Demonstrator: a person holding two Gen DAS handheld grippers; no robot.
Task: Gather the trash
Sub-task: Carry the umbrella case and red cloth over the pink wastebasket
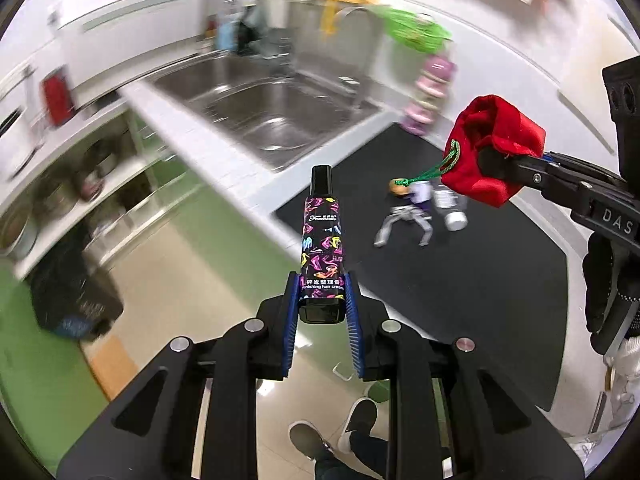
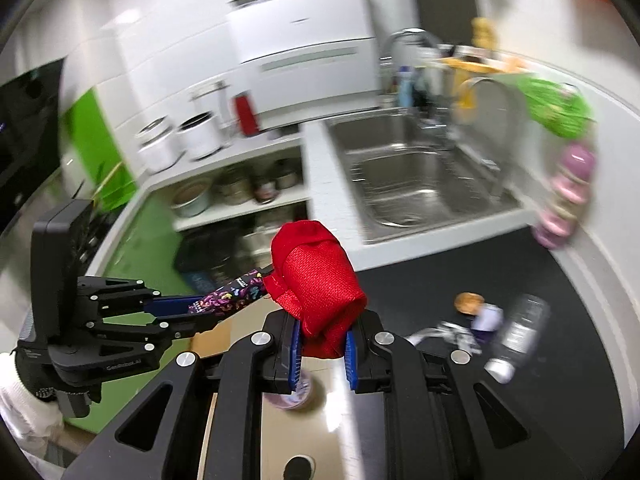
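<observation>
Left gripper [image 1: 322, 300] clamps a hair-cream tube [image 1: 322, 240] near its base, cap end pointing away. Tube looks stiff, light and glossy; could slip, though the low grip between ribbed blue pads [image 1: 352, 300] seems sound.

Right gripper [image 2: 322, 340] pinches a red pouch [image 2: 316, 280], green drawstring [image 1: 436, 168] dangling. Soft fabric, near weightless; bunches in the jaws, won't slide.

Both carried over the floor beside the counter.

On the black mat [image 1: 500, 280]: doll [image 1: 404, 216] and small bottle [image 1: 450, 208], uncollected. Sink [image 1: 272, 112] beyond. Dark bag [image 1: 72, 292] on the floor, possibly the bin.
</observation>
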